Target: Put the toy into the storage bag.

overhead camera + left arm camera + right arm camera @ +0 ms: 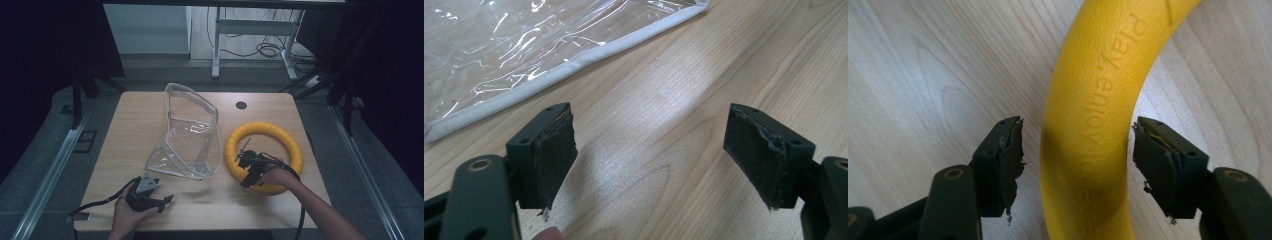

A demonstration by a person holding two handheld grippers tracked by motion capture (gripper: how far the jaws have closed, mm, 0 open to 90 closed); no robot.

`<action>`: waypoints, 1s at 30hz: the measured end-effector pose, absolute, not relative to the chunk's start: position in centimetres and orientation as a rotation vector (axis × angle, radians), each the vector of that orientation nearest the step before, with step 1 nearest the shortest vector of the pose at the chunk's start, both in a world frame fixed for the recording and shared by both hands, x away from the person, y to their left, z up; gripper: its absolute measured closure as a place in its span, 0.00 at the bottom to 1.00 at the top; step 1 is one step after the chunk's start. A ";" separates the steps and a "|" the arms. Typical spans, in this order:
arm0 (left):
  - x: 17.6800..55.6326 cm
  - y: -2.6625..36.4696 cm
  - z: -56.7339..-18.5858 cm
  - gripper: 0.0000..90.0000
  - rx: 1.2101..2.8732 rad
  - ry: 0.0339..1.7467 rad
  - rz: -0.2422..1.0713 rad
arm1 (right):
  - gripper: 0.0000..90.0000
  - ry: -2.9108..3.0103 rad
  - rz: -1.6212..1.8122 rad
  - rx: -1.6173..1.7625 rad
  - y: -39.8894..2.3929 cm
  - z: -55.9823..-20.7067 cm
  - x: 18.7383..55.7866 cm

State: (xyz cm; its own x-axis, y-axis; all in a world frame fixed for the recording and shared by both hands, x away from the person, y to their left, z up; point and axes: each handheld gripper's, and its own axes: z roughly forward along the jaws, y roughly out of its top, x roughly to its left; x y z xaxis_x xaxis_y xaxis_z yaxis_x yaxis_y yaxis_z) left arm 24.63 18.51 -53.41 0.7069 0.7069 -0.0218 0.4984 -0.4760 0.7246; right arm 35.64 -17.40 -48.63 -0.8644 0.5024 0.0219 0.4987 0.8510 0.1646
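A yellow foam ring (265, 129) lies flat on the right half of the wooden table (135, 125). My right gripper (247, 172) reaches down over the ring's near-left arc. In the right gripper view the ring (1088, 125), embossed with lettering, runs between the jaws of that gripper (1078, 145). A gap shows at the left pad, and the right pad sits close to the ring's edge. A clear plastic bag (190, 132) with a white trim lies at the table's middle. My left gripper (167, 201) rests open near the front edge, over bare wood (649, 145), with the bag's trim (514, 45) beyond it.
A small black grommet hole (241, 105) sits near the table's far edge. Beyond the table stand a white desk frame (216, 45) and loose cables (270, 50) on the floor. Dark curtains close both sides.
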 end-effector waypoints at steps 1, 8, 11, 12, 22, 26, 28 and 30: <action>24.6 18.5 -53.4 0.23 2.176 0.914 0.363 | 0.42 3.007 0.245 0.808 -17.4 -48.7 35.7; 24.6 18.5 -53.5 0.23 2.176 0.915 0.363 | 0.46 3.033 0.206 0.813 -17.4 -49.2 36.0; 24.6 18.4 -53.5 0.23 2.176 0.916 0.363 | 0.48 3.045 0.185 0.805 -17.3 -49.4 36.1; 24.6 18.4 -53.5 0.23 2.176 0.916 0.363 | 0.48 3.045 0.185 0.805 -17.3 -49.4 36.1; 24.6 18.4 -53.5 0.23 2.175 0.915 0.363 | 0.56 3.090 0.145 0.807 -17.3 -49.7 36.8; 24.6 18.4 -53.5 0.23 2.174 0.915 0.361 | 0.56 3.113 0.154 0.809 -17.4 -49.8 37.0; 24.7 18.4 -53.5 0.23 2.175 0.915 0.360 | 0.56 3.117 0.157 0.813 -17.4 -49.8 37.0; 24.6 18.4 -53.5 0.23 2.175 0.915 0.361 | 0.56 3.116 0.148 0.812 -17.3 -49.8 37.1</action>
